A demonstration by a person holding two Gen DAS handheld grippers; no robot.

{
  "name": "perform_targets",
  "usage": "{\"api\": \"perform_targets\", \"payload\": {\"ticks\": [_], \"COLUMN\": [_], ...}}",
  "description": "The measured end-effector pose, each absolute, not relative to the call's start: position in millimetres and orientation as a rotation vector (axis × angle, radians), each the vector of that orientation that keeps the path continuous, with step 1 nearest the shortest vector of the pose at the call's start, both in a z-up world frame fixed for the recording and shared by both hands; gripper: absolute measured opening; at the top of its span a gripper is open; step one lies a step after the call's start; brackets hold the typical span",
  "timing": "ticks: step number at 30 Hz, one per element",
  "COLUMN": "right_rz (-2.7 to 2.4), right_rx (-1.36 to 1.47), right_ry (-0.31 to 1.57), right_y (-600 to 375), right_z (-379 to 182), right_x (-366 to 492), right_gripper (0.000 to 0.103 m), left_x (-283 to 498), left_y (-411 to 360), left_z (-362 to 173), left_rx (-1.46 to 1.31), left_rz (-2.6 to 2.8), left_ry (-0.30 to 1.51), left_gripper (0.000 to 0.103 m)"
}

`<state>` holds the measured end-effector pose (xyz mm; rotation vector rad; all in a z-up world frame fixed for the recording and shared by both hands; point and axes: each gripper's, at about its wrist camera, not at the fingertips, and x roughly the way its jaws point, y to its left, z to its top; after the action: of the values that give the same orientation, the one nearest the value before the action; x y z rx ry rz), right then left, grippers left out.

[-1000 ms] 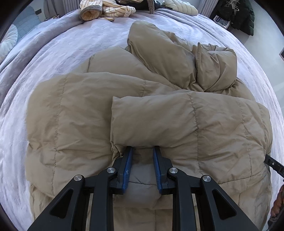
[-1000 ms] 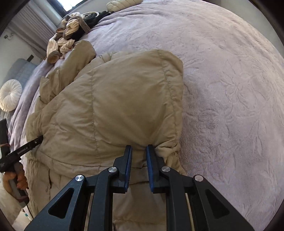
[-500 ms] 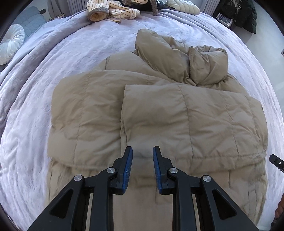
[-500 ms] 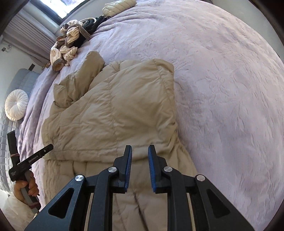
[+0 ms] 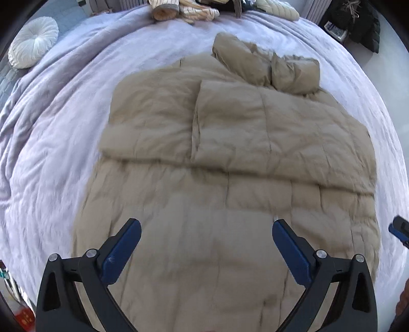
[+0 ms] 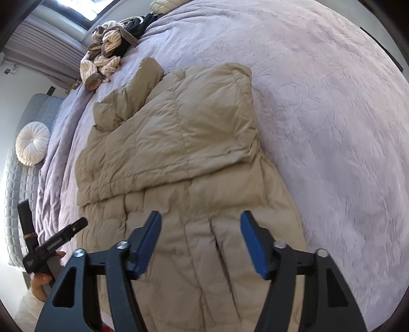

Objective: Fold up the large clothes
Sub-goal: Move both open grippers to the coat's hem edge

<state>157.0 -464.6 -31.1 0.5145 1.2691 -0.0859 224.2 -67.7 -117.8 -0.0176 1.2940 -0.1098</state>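
Note:
A large tan quilted puffer coat (image 5: 230,158) lies spread on the lilac bed, its upper part folded down over the lower body, its hood and sleeve bunched at the far end. In the right wrist view the same coat (image 6: 179,143) fills the middle. My left gripper (image 5: 206,231) hovers above the coat's near part, jaws opening wide, nothing between them. My right gripper (image 6: 201,222) hangs over the coat's near right side, jaws opening, nothing between them. The right gripper's tip (image 5: 398,229) shows at the left wrist view's right edge; the left gripper's handle (image 6: 51,245) shows in a hand.
The lilac bedspread (image 5: 64,127) surrounds the coat, with wide bare cover on the right (image 6: 332,127). A heap of striped clothes (image 5: 184,10) lies at the far edge. A round white cushion (image 5: 33,40) sits far left. Dark clothing (image 5: 358,23) hangs at the far right.
Both grippers were shut on the coat's folded edge, let it go, and pulled back and up with jaws spread. The folded upper part now lies flat on the coat.

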Motion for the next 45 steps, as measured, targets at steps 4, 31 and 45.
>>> {"api": "perform_targets", "payload": {"ticks": [4,31,45], "right_rz": [-0.074,-0.142,-0.247], "right_rx": [0.518,0.707,0.873], "right_ry": [1.288,1.347,1.350], "right_y": [-461,-378,-372], "right_z": [-26,-32,-44], "right_x": [144,23,-25], "right_gripper": [0.073,0.103,0.103], "left_x": [197,74,41], "left_y": [-58,36,98], "left_z": [-115,-124,-134], "left_rx": [-0.050,0.029,-0.160], "left_rz": [-0.070,-0.092,-0.149], "left_ry": [1.318,1.368,1.410], "left_gripper": [0.103,0.103,0.103]}}
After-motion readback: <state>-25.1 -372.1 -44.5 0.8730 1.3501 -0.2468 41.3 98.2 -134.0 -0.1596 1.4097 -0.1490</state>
